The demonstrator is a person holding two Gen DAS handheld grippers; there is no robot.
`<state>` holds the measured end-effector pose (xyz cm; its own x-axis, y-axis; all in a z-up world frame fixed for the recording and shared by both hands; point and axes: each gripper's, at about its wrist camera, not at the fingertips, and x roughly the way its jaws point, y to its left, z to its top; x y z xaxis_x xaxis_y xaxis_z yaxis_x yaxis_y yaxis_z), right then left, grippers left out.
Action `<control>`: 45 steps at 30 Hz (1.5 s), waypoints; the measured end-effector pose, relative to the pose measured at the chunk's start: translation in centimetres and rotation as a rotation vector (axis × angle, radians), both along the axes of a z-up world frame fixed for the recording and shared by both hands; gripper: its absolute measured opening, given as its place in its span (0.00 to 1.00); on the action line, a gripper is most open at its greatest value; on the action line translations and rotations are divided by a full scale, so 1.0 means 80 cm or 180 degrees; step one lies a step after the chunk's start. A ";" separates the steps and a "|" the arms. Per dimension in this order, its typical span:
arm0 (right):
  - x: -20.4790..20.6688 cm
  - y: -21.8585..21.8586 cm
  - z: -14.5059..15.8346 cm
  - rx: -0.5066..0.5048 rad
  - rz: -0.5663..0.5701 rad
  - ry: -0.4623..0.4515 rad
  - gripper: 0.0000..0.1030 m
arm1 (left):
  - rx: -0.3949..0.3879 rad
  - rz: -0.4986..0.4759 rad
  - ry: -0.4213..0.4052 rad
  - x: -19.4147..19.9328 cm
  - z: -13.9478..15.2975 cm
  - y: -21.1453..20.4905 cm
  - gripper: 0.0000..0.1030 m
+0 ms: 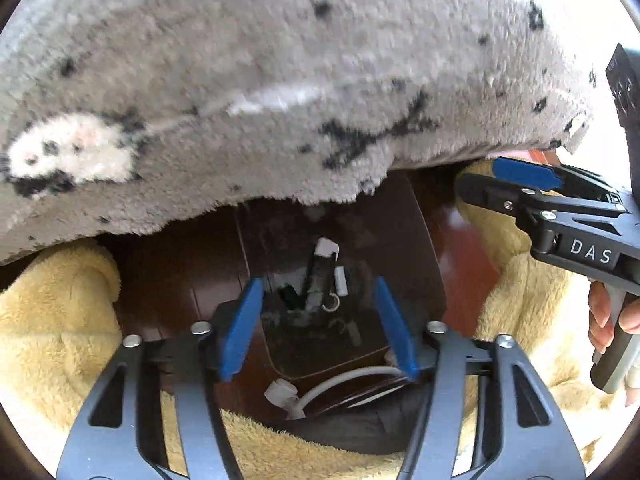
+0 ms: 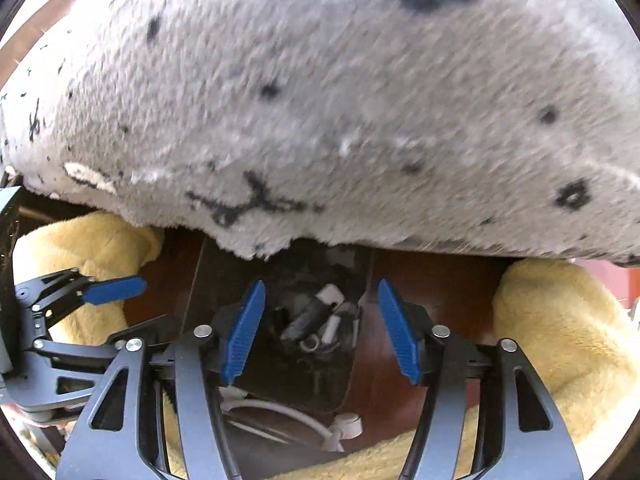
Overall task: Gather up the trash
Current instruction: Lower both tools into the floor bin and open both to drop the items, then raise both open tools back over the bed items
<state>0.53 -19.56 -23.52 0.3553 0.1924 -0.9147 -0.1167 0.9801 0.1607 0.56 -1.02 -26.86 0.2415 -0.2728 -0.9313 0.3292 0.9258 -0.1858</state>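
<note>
Left wrist: dark stick of trash (image 1: 316,284) stands nearly upright in frame.

We count one grey patterned rug (image 1: 280,80); one yellow fleece blanket (image 1: 52,320); one dark bin (image 1: 352,240) holding several small scraps, number unclear; one white cable (image 1: 344,380); two grippers, four blue fingers (image 1: 242,326).

Support surface: glossy reddish-brown wooden floor (image 1: 460,248). A grey shaggy rug (image 1: 280,80) with black marks and a white animal motif covers its far part; whether the near edge rests flat cannot be told. A dark dustpan-like tray (image 1: 420,240) sits on the wood, just in front of the rug edge. A white cable with plug (image 1: 288,398) lies nearer. Yellow plush fabric (image 1: 52,320) borders the floor on both sides.
</note>
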 end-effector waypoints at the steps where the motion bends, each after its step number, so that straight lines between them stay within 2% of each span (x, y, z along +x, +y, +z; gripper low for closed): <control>1: 0.000 -0.003 0.006 -0.0012 -0.0018 -0.0045 0.59 | -0.0015 0.0020 -0.0026 0.001 0.006 0.002 0.58; 11: -0.008 -0.025 0.088 -0.0176 -0.0217 -0.0614 0.65 | -0.0045 0.0091 -0.0573 0.007 0.090 0.016 0.66; 18: 0.004 -0.042 0.147 -0.0259 -0.0286 -0.1038 0.69 | -0.0039 0.0070 -0.1055 0.017 0.159 0.021 0.70; 23: 0.027 -0.049 0.174 -0.0342 -0.0353 -0.1240 0.70 | 0.0026 0.0128 -0.1262 0.039 0.193 0.026 0.71; 29: 0.063 -0.065 0.191 -0.0351 -0.0489 -0.1328 0.71 | 0.0068 0.0163 -0.1407 0.080 0.203 0.026 0.71; 37: 0.135 -0.076 0.190 -0.0378 -0.0580 -0.1282 0.71 | 0.0070 0.0191 -0.1399 0.140 0.204 0.012 0.71; 40: 0.159 -0.069 0.185 -0.0337 -0.0502 -0.1252 0.71 | 0.0087 0.0210 -0.1388 0.160 0.201 0.009 0.71; 45: 0.192 -0.036 0.180 -0.0090 -0.0163 -0.1204 0.71 | 0.0153 0.0258 -0.1375 0.188 0.201 0.010 0.71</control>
<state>15.88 -22.42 -9.09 0.6772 0.1422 -0.7219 -0.1134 0.9896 0.0886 15.62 -0.23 -10.79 0.6303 -0.1958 -0.7512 0.2931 0.9561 -0.0033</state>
